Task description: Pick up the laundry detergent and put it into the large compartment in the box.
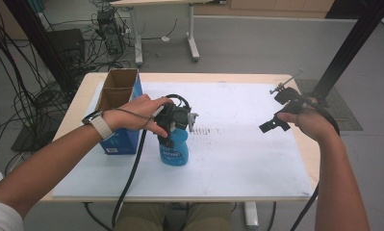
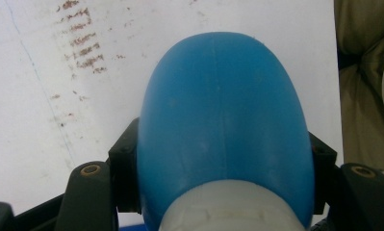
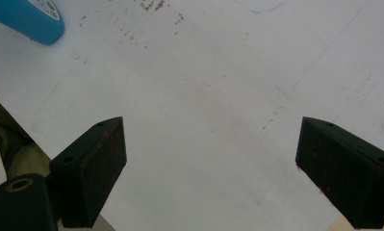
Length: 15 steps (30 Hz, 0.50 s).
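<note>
A blue spray bottle (image 1: pixel 174 150) stands upright on the white board (image 1: pixel 247 163), left of the middle. My left gripper (image 1: pixel 172 127) comes at it from the left and is shut on its upper body, just below the white neck. In the left gripper view the black pads (image 2: pixel 124 178) press on both sides of the blue bottle (image 2: pixel 223 110). My right gripper (image 1: pixel 276 109) is held above the board's right edge, its jaws wide apart. Between them, my right gripper (image 3: pixel 211 173) has only bare board, with the blue bottle (image 3: pixel 28 17) far off at the top left.
An open cardboard box with blue sides (image 1: pixel 117 103) stands just left of the bottle, behind my left hand. Brown smudges (image 1: pixel 206 130) mark the board at the middle. The left gripper's cable (image 1: pixel 132 173) hangs over the table's front edge. A black post (image 1: pixel 348 48) rises at the far right.
</note>
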Available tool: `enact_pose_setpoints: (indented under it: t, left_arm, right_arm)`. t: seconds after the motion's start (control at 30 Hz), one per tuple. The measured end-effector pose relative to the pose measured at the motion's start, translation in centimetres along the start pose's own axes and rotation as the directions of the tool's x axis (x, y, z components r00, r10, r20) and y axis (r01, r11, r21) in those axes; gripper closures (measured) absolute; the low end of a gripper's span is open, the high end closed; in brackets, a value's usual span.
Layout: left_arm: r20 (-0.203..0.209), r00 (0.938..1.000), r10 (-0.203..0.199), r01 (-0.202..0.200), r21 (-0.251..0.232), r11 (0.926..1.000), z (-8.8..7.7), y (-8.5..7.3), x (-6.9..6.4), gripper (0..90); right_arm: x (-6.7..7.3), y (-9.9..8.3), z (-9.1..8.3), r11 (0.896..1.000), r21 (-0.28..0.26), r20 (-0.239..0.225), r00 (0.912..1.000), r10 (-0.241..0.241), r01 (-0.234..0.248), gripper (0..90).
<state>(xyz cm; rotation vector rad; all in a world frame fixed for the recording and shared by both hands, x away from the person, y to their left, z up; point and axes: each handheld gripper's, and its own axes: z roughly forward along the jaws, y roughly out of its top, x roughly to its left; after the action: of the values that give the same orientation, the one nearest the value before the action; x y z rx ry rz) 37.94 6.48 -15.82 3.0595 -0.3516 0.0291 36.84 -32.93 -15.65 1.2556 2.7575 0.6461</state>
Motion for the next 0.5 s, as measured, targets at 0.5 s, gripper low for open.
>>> enact_pose_setpoints:
  t: [0.5]
  left_arm:
    - [0.002,1.0,-0.009,0.009,0.005,0.9999,0.01,0.1,0.02,37.5]
  right_arm:
    - [0.04,0.04,-0.25,1.0,0.003,0.002,1.0,0.0,0.0,10.5]
